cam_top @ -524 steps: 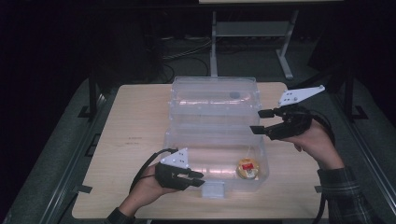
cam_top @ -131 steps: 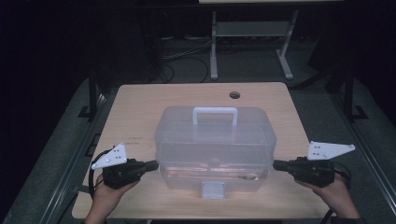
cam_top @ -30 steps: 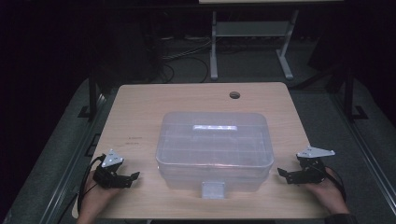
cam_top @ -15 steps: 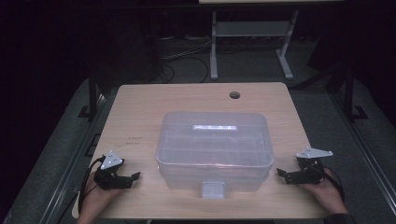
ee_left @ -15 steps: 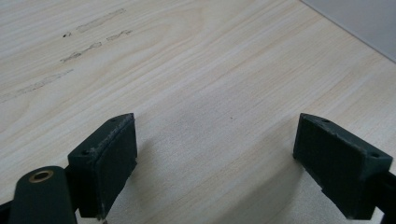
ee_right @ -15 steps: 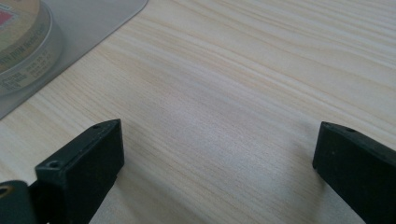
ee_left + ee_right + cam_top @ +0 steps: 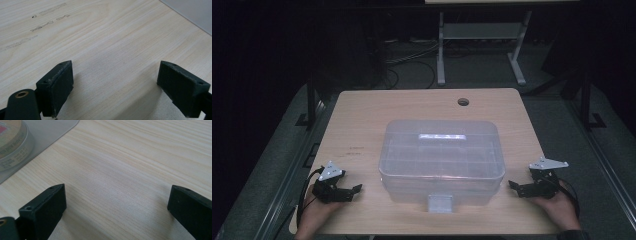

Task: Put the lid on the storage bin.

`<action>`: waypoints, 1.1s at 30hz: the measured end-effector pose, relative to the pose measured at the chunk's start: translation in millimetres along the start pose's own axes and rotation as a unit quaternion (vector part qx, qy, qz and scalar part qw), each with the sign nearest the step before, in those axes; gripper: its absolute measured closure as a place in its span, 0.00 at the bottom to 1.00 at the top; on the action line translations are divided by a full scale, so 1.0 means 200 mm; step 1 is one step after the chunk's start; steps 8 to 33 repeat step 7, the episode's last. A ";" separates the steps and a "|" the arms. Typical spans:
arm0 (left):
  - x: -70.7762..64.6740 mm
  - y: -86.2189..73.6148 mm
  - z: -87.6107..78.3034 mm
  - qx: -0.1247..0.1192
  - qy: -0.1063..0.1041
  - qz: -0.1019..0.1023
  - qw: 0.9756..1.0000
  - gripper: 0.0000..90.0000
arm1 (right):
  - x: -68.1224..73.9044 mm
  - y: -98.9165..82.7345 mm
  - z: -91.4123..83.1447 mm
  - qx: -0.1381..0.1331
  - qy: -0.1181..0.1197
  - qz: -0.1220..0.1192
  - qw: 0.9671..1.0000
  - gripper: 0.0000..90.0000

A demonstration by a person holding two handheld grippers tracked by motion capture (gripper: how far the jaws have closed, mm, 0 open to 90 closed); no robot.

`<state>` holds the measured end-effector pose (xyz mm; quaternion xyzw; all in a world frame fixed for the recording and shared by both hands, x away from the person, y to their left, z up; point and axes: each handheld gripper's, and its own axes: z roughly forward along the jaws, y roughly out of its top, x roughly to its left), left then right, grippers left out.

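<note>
A clear plastic storage box (image 7: 442,159) stands closed in the middle of the wooden table (image 7: 362,125), its white front latch (image 7: 440,203) facing me. My left gripper (image 7: 354,190) rests on the table to the box's left, open with nothing between its jaws. My right gripper (image 7: 514,186) rests to the box's right, also open and empty. In the left gripper view the gripper (image 7: 115,82) hovers over bare wood with the box's corner (image 7: 195,12) at the upper right. The right gripper view shows its gripper (image 7: 115,207) and, through the box wall (image 7: 50,130), a round labelled tub (image 7: 12,142).
A round cable hole (image 7: 463,102) is in the table near its far edge. A metal stand (image 7: 477,35) and cables lie on the dark floor beyond the table. Faint pencil marks (image 7: 352,150) sit left of the box.
Since 4.4 s ago the box's handle has been folded flat and both grippers have lowered to the table beside the box. Over the last second nothing has visibly moved.
</note>
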<state>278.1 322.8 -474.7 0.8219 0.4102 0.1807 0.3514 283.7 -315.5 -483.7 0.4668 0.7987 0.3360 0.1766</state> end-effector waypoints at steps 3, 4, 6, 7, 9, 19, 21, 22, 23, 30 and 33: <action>0.00 0.00 0.00 0.000 0.000 0.000 1.000 0.14 | 0.00 0.00 0.00 0.000 -0.002 0.002 1.000 0.02; 0.00 0.00 0.00 0.000 0.000 0.000 1.000 0.14 | 0.00 0.00 0.00 0.000 -0.002 0.003 1.000 0.02; 0.00 0.00 0.00 0.000 0.000 0.000 1.000 0.14 | 0.00 0.00 0.00 0.000 -0.002 0.003 1.000 0.02; 0.00 0.00 0.00 0.000 0.000 0.000 1.000 0.14 | 0.00 0.00 0.00 0.000 -0.002 0.003 1.000 0.02; 0.00 0.00 0.00 0.000 0.000 0.000 1.000 0.14 | 0.00 0.00 0.00 0.000 -0.002 0.003 1.000 0.02; 0.00 0.00 0.00 0.000 0.000 0.000 1.000 0.14 | 0.00 0.00 0.00 0.000 -0.002 0.003 1.000 0.02; 0.00 0.00 0.00 0.000 0.000 0.000 1.000 0.14 | 0.00 0.00 0.00 0.000 -0.002 0.003 1.000 0.02; 0.00 0.00 0.00 0.000 0.000 0.000 1.000 0.14 | 0.00 0.00 0.00 0.000 -0.002 0.003 1.000 0.02; 0.00 0.00 0.00 0.000 0.000 0.000 1.000 0.14 | 0.00 0.00 0.00 0.000 -0.002 0.003 1.000 0.02; 0.00 0.00 0.00 0.000 0.000 0.000 1.000 0.14 | 0.00 0.00 0.00 0.000 -0.002 0.003 1.000 0.02; 0.00 0.00 0.00 0.000 0.000 0.000 1.000 0.14 | 0.00 0.00 0.00 0.000 -0.002 0.003 1.000 0.02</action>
